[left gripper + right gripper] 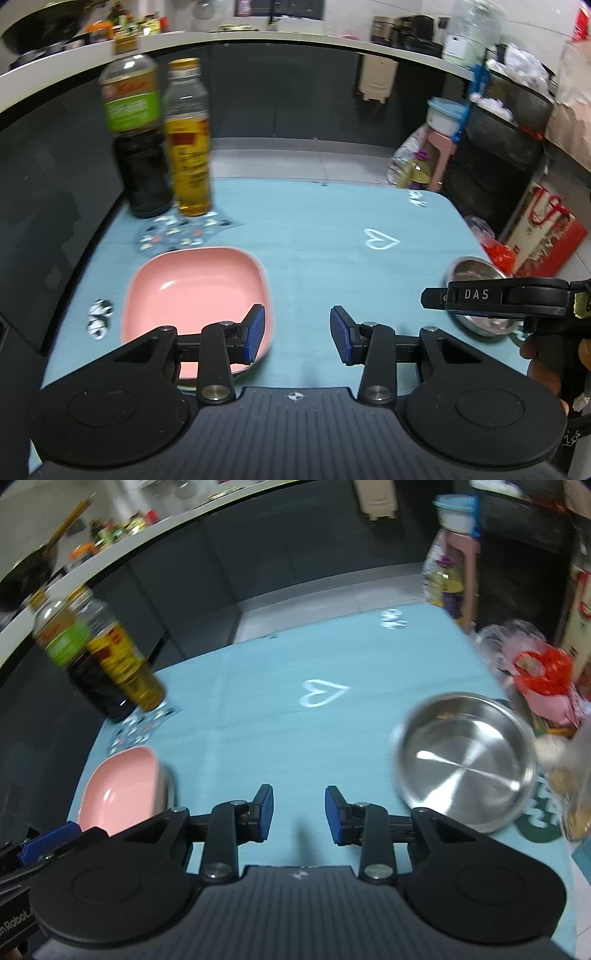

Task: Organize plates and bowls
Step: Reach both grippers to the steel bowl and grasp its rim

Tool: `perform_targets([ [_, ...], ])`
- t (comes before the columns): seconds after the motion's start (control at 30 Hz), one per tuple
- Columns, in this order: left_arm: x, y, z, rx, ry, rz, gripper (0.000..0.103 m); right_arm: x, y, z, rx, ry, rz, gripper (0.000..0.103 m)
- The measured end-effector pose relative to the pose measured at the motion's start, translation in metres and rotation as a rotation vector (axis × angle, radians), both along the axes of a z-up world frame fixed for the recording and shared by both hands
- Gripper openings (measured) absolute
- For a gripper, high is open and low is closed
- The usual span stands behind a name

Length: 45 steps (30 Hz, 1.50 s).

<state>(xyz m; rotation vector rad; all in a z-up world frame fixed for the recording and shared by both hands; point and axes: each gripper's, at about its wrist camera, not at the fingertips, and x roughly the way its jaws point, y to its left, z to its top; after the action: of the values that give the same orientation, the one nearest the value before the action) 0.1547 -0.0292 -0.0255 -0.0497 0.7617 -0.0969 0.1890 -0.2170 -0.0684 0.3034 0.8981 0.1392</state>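
A pink square plate [195,291] lies on the light blue tablecloth [332,229], left of centre in the left wrist view. My left gripper [297,334] hangs just right of the plate's near corner, open, with only cloth between its blue pads [255,334]. A steel bowl [465,764] sits at the table's right side. My right gripper [299,814] is open to the left of the bowl, nothing between its pads. In the right wrist view the pink plate [122,790] shows at lower left. In the left wrist view the steel bowl [476,273] is partly hidden behind the right gripper's body.
Two bottles, a dark one [138,147] and an amber oil one [188,147], stand on a patterned mat [177,236] at the table's far left. Bags and boxes [543,675] crowd the right edge. A jar [576,786] stands beside the bowl. A kitchen counter [258,37] runs behind.
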Motion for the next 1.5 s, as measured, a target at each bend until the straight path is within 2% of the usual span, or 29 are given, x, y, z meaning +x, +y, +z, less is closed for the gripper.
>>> perform_targets([
  [0.43,0.03,-0.089,-0.009,0.016,0.03,-0.163,0.037,-0.005,-0.079,-0.015,0.069,-0.007,-0.206,0.021],
  [0.63,0.051,-0.119,-0.022,-0.03,0.062,-0.223,0.037,-0.006,-0.111,-0.022,0.102,-0.011,-0.314,0.022],
  [0.77,0.066,-0.134,-0.034,-0.041,0.094,-0.22,0.038,-0.003,-0.126,-0.029,0.136,0.002,-0.372,0.023],
  [1.03,0.087,-0.15,-0.056,-0.013,0.138,-0.219,0.038,0.001,-0.134,-0.04,0.165,0.023,-0.376,0.023],
  [1.3,0.102,-0.156,-0.068,-0.01,0.174,-0.217,0.037,0.002,-0.133,-0.042,0.143,-0.01,-0.35,0.024],
  [1.33,0.103,-0.158,-0.07,-0.01,0.177,-0.219,0.037,0.002,-0.132,-0.042,0.136,-0.014,-0.344,0.023],
  [1.43,0.107,-0.159,-0.075,-0.01,0.202,-0.229,0.034,0.004,-0.129,-0.044,0.119,-0.013,-0.328,0.012],
  [1.5,0.107,-0.16,-0.075,-0.004,0.189,-0.237,0.019,0.004,-0.126,-0.045,0.086,-0.016,-0.324,0.003],
])
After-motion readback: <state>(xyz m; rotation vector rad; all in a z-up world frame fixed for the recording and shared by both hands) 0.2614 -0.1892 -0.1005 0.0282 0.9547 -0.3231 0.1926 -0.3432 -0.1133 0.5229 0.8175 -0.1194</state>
